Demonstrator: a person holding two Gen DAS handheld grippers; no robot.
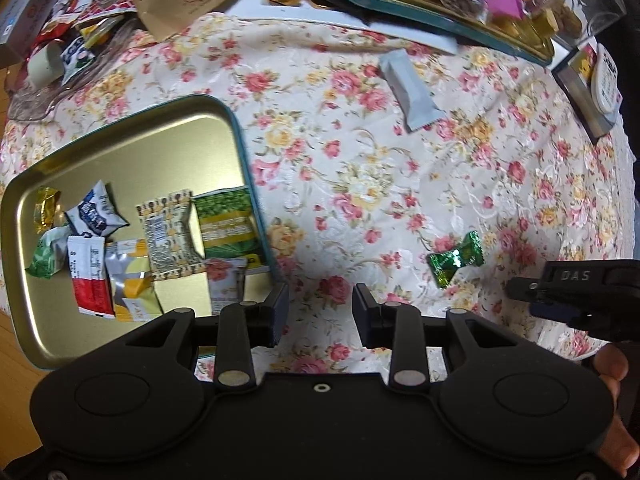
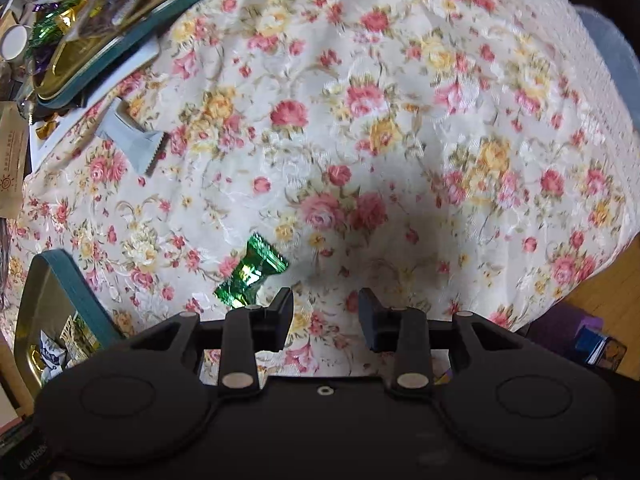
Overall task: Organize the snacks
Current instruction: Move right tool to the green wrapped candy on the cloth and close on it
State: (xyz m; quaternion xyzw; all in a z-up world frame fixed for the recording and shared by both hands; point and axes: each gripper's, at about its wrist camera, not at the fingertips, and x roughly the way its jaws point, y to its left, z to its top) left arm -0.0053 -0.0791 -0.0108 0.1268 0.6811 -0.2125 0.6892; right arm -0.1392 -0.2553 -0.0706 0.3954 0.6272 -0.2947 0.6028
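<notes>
Now both empty: left gripper [image 1: 320, 314] and right gripper [image 2: 326, 318] w/ jaws apart. Green candy [image 2: 251, 273] sits on bench, lower left of right gripper; center over it, straddle the twist, then clamp.

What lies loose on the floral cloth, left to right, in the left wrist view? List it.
Gold tin tray with wrapped snacks inside → silver-grey snack packet → green foil candy → the right tool coming in at the right edge.
</notes>
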